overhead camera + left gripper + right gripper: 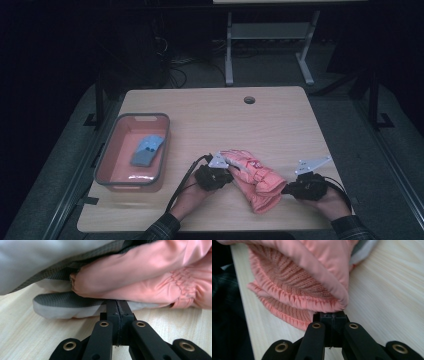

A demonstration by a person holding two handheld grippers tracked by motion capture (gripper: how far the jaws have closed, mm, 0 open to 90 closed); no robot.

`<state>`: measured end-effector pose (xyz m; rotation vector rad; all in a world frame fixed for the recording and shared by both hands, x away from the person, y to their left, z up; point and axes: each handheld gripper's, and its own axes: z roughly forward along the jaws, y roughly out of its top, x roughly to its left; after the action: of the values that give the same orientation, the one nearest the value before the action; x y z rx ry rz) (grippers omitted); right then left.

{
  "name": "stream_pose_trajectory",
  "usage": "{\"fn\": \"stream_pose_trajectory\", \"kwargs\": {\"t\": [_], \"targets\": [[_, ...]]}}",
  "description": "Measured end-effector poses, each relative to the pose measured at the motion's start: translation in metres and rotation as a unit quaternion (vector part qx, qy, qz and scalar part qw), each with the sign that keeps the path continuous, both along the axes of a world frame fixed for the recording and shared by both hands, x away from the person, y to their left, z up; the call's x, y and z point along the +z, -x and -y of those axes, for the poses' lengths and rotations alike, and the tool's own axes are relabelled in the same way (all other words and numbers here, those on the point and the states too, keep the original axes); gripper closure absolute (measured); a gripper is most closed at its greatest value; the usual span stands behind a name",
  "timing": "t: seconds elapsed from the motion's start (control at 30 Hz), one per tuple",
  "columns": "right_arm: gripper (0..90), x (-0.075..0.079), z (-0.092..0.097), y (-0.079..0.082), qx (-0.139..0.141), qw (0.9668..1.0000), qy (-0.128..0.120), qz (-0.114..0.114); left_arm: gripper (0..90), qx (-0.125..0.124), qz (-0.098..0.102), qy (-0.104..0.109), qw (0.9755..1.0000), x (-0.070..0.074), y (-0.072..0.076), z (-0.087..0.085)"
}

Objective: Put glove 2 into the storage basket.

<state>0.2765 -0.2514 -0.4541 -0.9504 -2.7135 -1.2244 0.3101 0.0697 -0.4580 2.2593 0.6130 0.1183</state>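
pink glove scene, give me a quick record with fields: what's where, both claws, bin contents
work surface: wooden table, a round hole near its far edge
glove: pink glove lying on the table near the front edge, between the two hands
left claw: left claw shut, its tip at the glove's edge at the fingers end
right claw: right claw shut, its tip at the glove's knit cuff
bin: pink bin with a grey rim, on the table's left side
bin contents: one blue glove

pink padded glove, flat on table
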Motion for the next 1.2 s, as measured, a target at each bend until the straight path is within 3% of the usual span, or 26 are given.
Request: {"fn": "stream_pose_trajectory", "kwargs": {"t": [0.3,0.6,0.83,0.87,0.93,1.1,1.2], "targets": [[90.0,-0.006,-0.028,-0.001,0.047,0.9986,-0.012,-0.019,89.5,0.014,-0.005,0.003,0.9999,-0.001,-0.008,-0.009],[90.0,-0.01,-0.054,-0.004,0.077,0.996,-0.03,-0.033,89.5,0.03,-0.003,0.009,0.9995,0.001,-0.018,-0.016],[90.0,-0.01,-0.079,-0.006,0.095,0.9945,-0.033,-0.031,89.5,0.029,0.003,0.012,0.9995,0.005,-0.025,-0.019],[90.0,-0.01,-0.081,-0.007,0.099,0.9942,-0.03,-0.029,89.1,0.035,0.005,0.004,0.9994,0.006,-0.024,-0.02],[89.9,-0.01,-0.08,-0.006,0.095,0.9949,-0.019,-0.026,85.6,0.039,0.004,0.0,0.9992,0.008,-0.021,-0.024],[90.0,-0.004,-0.06,-0.003,0.062,0.9977,-0.025,-0.014,77.8,0.045,0.004,-0.005,0.999,0.023,-0.007,-0.038],[90.0,0.0,-0.051,-0.002,0.049,0.9984,-0.027,-0.01,73.3,0.035,0.005,-0.011,0.9993,0.03,0.003,-0.049]]}}
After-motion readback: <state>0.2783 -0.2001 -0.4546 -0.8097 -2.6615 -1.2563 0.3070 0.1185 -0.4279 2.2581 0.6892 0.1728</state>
